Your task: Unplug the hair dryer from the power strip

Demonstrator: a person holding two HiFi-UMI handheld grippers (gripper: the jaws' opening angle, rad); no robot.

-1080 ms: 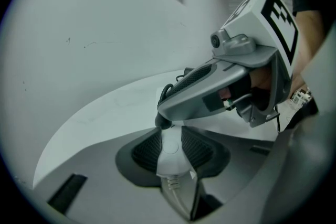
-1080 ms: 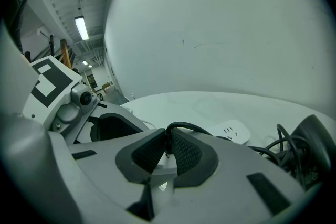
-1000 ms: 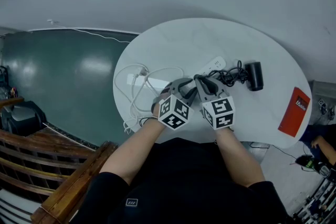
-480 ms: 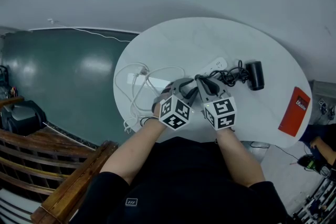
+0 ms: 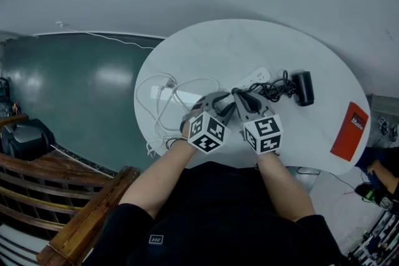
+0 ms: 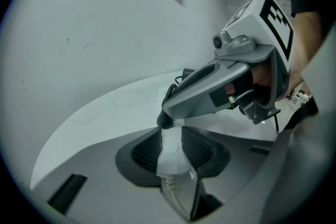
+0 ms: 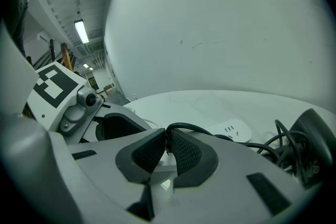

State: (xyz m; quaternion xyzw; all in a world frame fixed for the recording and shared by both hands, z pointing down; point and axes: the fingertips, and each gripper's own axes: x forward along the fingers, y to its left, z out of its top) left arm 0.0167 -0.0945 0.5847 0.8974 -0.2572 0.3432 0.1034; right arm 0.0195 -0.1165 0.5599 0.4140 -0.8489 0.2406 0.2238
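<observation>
A white power strip (image 5: 252, 78) lies on the round white table (image 5: 206, 47), with the black hair dryer (image 5: 303, 89) to its right and the dryer's black cord (image 5: 272, 91) coiled between them. My left gripper (image 5: 218, 99) is shut on the strip's near end (image 6: 170, 152), where its white cable enters. My right gripper (image 5: 240, 96) is shut on the black cord (image 7: 181, 127) at its plug end, and its tip (image 6: 165, 120) touches the white piece. The pads hide whether the plug sits in a socket. The strip's far sockets (image 7: 231, 127) and the dryer (image 7: 315, 145) show beyond.
The strip's white cable (image 5: 167, 99) loops over the table's left side and hangs off the edge. A red booklet (image 5: 351, 132) lies at the right rim. A wooden bench (image 5: 75, 202) stands at the lower left, on the green floor (image 5: 75, 90).
</observation>
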